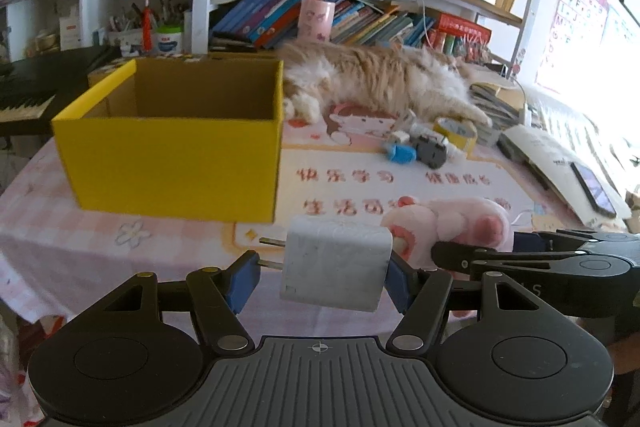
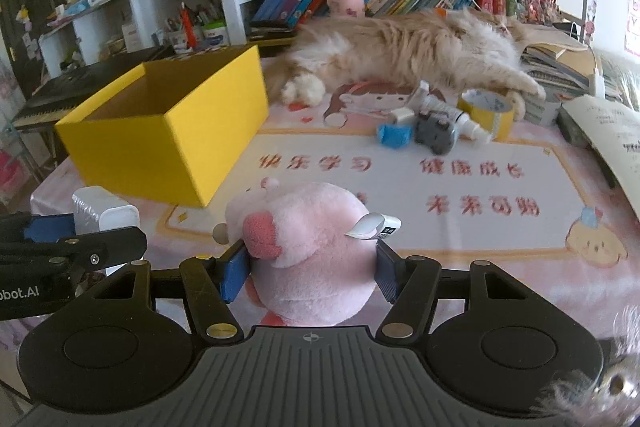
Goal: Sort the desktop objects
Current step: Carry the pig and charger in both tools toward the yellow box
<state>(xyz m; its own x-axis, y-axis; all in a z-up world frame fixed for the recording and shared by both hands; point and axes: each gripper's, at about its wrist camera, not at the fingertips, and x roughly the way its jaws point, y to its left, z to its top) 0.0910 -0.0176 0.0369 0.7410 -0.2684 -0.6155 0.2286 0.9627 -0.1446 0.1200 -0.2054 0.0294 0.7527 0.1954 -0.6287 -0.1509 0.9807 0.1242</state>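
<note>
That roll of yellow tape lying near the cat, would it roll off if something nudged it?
The yellow tape roll seems to lie flat on its side, so a nudge would probably slide it, not roll it. It looks like a hollow ring, so likely light and stiff. The cat lies just behind it and might stop it.

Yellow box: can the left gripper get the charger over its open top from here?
Probably yes. The left gripper holds the white charger off the table, and the yellow box sits just ahead to its left, top open, nothing between them. The right gripper with the pink plush is off to the other side.
</note>
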